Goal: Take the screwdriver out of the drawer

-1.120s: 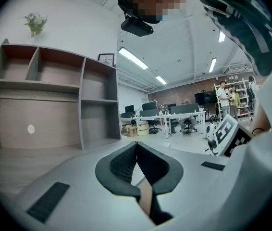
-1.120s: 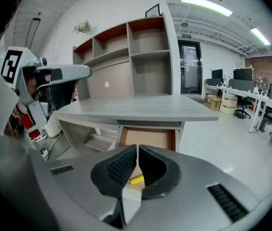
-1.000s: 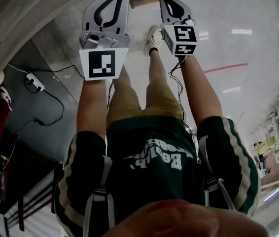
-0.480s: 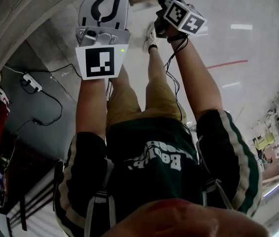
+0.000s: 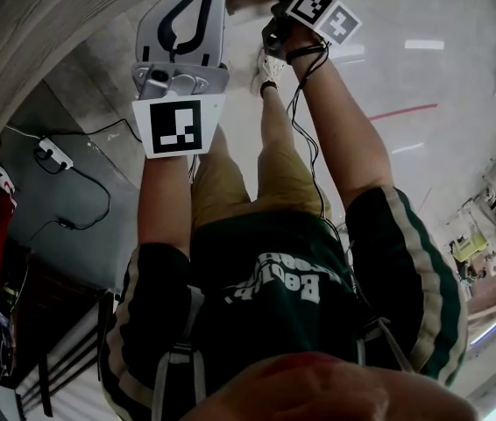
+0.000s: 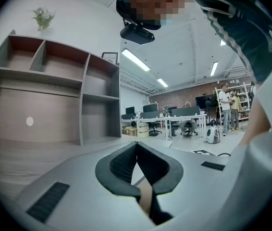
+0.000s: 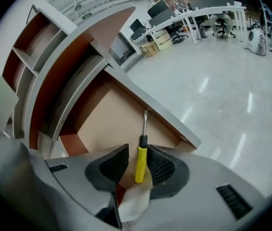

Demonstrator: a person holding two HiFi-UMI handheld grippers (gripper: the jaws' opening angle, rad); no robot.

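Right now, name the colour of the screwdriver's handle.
The screwdriver handle is yellow with a black collar; clearest in the right gripper view.

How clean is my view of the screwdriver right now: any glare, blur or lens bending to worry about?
Right gripper view: the screwdriver is sharp and evenly lit in the drawer, between the right gripper's jaws, which have just been opening; glare streaks sit on the floor; the wide lens bows the drawer's edges. Head view: dim, that gripper cut off at the top edge.
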